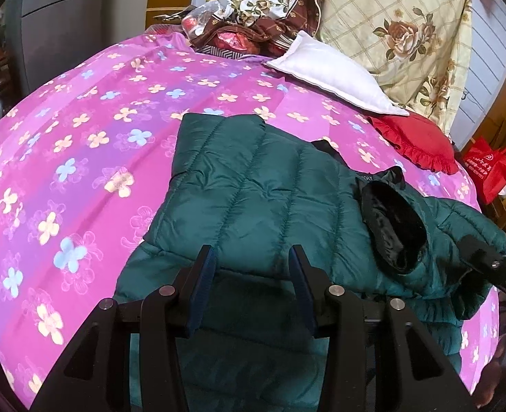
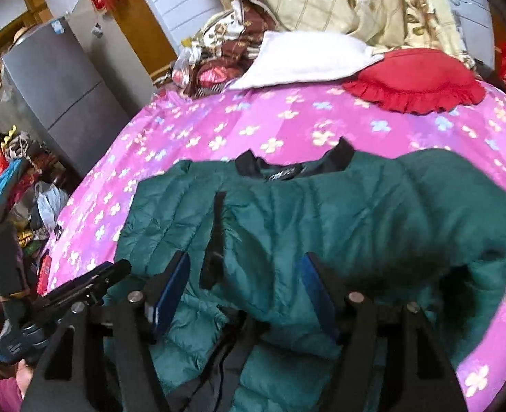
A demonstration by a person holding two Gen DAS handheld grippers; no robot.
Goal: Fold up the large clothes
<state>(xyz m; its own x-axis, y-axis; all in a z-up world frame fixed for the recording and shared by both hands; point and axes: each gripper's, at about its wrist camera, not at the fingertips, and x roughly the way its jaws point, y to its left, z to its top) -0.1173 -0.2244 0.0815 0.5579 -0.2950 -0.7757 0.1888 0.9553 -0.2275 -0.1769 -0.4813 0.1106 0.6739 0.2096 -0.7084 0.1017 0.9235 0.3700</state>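
Note:
A dark green quilted puffer jacket lies on the pink flowered bedsheet, one panel folded over its body and a black-lined cuff facing up at the right. My left gripper is open, its jaws apart just above the near fold of the jacket, holding nothing. In the right wrist view the jacket spreads wide with its black collar at the far side. My right gripper is open, with jacket fabric bulging between its jaws. The other gripper shows at the left edge.
A white pillow, a red frilled cushion and a floral quilt sit at the bed's far end. A grey fridge and piled clutter stand left of the bed. A red bag is at the right.

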